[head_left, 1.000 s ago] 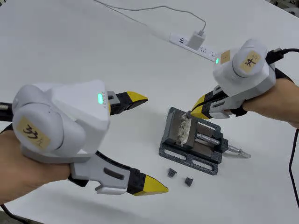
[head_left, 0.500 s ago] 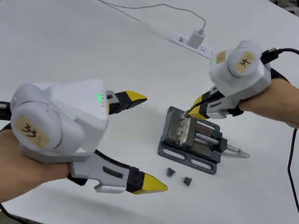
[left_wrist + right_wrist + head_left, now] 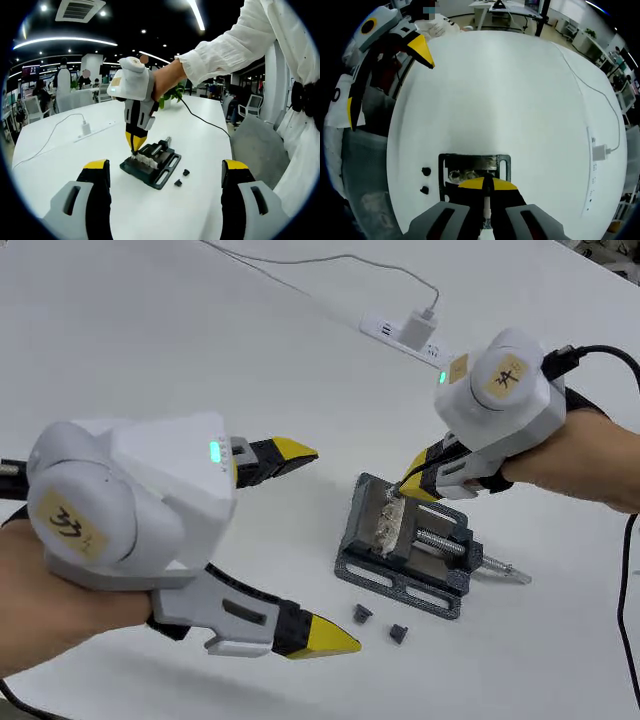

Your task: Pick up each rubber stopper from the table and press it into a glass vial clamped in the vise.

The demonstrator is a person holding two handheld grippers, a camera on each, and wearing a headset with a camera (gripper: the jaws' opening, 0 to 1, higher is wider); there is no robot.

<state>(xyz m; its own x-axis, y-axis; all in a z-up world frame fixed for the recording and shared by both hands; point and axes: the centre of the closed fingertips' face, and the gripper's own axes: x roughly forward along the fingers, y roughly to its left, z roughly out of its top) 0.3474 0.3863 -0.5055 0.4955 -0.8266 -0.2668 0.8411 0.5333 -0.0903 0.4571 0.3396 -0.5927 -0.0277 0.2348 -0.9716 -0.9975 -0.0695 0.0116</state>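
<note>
Glass vials show their round mouths in the right gripper view, with the right gripper closed just over them in the vise; left gripper spread wide, holding nothing.

A broad white table is evenly lit from above. Over the table, a dark ceiling is crossed by long strip lights and fitted with a square air vent. Beyond the table's far edge, office chairs and desks are seen. Below the table's edge, grey carpeted floor is shown.
</note>
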